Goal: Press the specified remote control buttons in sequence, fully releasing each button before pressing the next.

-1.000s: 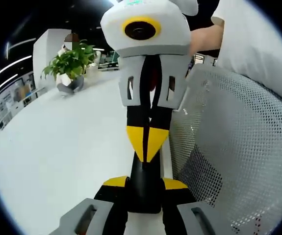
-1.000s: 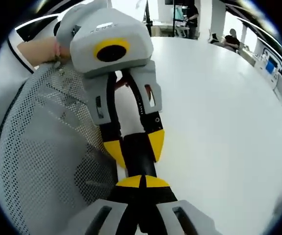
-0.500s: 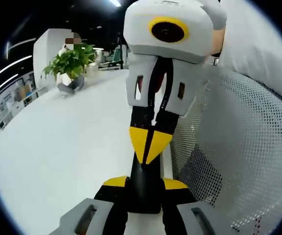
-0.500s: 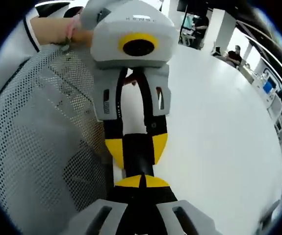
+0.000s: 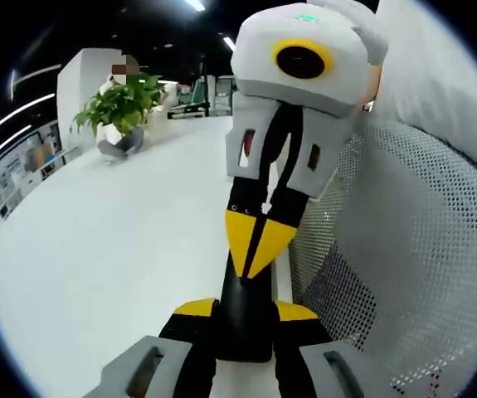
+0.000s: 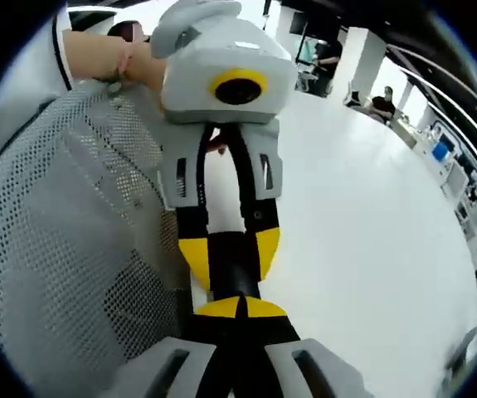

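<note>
1. At the bottom of the left gripper view, the left gripper has its fingers clamped on a black remote control, over the white desk.
2. Just beyond, the right gripper, fingers together, meets the remote's far end.
3. Beside them stands a mesh chair back; far off, a potted plant.

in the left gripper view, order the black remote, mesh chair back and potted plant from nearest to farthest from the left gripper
1. black remote, between its fingers, centre bottom.
2. mesh chair back, just beside it, right.
3. potted plant, far across the white table, upper left.
</note>
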A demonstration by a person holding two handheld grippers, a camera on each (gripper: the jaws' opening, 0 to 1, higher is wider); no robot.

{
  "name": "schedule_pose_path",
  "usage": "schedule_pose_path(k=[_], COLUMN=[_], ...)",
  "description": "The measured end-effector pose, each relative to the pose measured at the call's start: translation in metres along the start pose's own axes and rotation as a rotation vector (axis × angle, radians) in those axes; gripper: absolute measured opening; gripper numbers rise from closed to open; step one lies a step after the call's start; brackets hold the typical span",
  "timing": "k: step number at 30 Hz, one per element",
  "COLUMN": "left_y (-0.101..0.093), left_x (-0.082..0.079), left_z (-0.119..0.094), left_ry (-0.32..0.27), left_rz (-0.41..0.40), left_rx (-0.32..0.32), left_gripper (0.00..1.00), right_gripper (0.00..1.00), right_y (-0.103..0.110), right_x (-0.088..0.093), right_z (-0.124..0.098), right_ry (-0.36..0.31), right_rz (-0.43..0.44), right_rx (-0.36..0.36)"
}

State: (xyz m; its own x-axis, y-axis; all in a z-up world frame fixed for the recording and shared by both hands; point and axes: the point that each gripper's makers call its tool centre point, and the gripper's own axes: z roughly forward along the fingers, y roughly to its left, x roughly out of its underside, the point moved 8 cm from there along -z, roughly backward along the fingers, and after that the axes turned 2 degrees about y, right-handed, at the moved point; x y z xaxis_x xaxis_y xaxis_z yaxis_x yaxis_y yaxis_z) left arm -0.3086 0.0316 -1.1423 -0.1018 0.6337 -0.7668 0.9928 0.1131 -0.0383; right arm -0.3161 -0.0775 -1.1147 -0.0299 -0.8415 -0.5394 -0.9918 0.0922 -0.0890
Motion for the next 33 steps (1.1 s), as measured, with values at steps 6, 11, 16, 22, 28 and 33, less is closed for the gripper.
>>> schedule_pose_path(k=[6, 11, 16, 22, 28, 33], left_y=[0.0, 0.001, 0.001, 0.001, -0.001, -0.002], left_x=[0.0, 0.0, 0.0, 0.0, -0.003, -0.003], left_z=[0.0, 0.0, 0.0, 0.0, 0.001, 0.001], left_ry=[0.001, 0.001, 0.002, -0.003, 0.028, 0.033], left_rz=[0.001, 0.005, 0.005, -0.007, 0.002, -0.013], left_rx=[0.001, 0.003, 0.004, 0.006, -0.015, -0.03], left_gripper=[0.24, 0.24, 0.24, 0.24, 0.24, 0.25], right_gripper=[0.0, 0.0, 0.0, 0.0, 0.0, 0.0], right_y=[0.002, 0.0, -0.002, -0.002, -0.003, -0.004], right_x=[-0.004, -0.007, -0.013, -0.013, -0.009, -0.007], right_z=[0.002, 0.003, 0.007, 0.007, 0.006, 0.005], right_ry=[0.045, 0.077, 0.111, 0.122, 0.075, 0.05], right_rz=[-0.109, -0.292, -0.387, -0.368, -0.193, -0.187], right_rx=[-0.001, -0.059, -0.094, -0.08, -0.064, -0.069])
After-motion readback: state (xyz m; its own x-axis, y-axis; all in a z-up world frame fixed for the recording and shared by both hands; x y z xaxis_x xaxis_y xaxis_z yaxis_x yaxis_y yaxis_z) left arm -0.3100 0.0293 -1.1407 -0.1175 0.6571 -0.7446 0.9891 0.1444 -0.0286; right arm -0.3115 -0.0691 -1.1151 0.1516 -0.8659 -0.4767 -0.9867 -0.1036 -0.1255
